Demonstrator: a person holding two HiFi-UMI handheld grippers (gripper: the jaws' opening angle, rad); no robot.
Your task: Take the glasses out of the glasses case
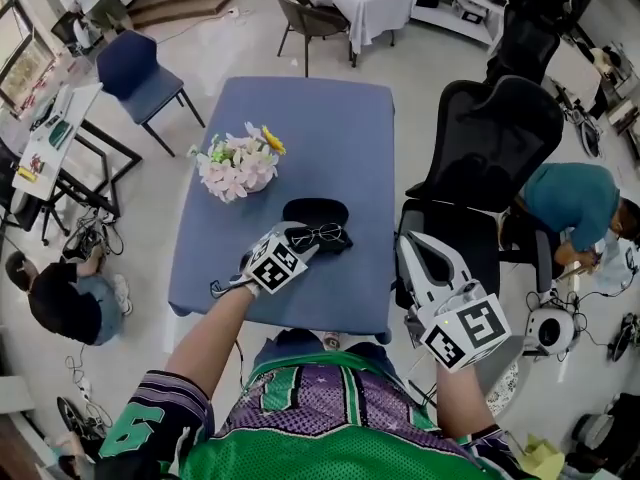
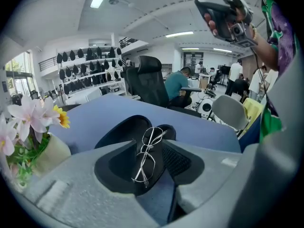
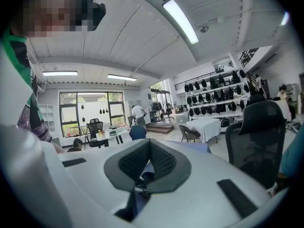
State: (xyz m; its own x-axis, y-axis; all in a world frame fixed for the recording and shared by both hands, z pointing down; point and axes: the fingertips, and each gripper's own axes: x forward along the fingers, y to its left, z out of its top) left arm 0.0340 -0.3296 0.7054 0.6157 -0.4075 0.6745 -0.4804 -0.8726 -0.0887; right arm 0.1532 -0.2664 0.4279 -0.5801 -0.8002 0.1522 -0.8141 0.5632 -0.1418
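Pinching the glasses [image 2: 145,158], the left hand-held gripper [image 2: 161,144] has its jaws closed on the thin wire frame. The specs are folded & stand on edge between the pads, w/ one lens poking out past the tips. The grip is edge-on, prob. so the pads bear on the frame, not the lens faces.

The glasses case [image 1: 314,211] is black & lies open on the blue bench [image 1: 330,128], right behind the gripper tips. From the head view the glasses sit at the case's near edge, touching or only just above it; can't tell which. So the task looks close to done but not finished: specs are gripped, not yet clearly away from the case.

The right hand-held gripper [image 3: 149,148] has its jaws together w/ nothing between them. It's off the bench's right side, raised in front of the office chair [image 1: 500,138], prob. parked to keep out of the left's way; nothing is bracing the case.

Flowers [image 1: 238,166] stand to the left of the case, near it but apart, so lifting up & toward the person looks like the clear way out.

Risk: light case could drag along w/ the frame.
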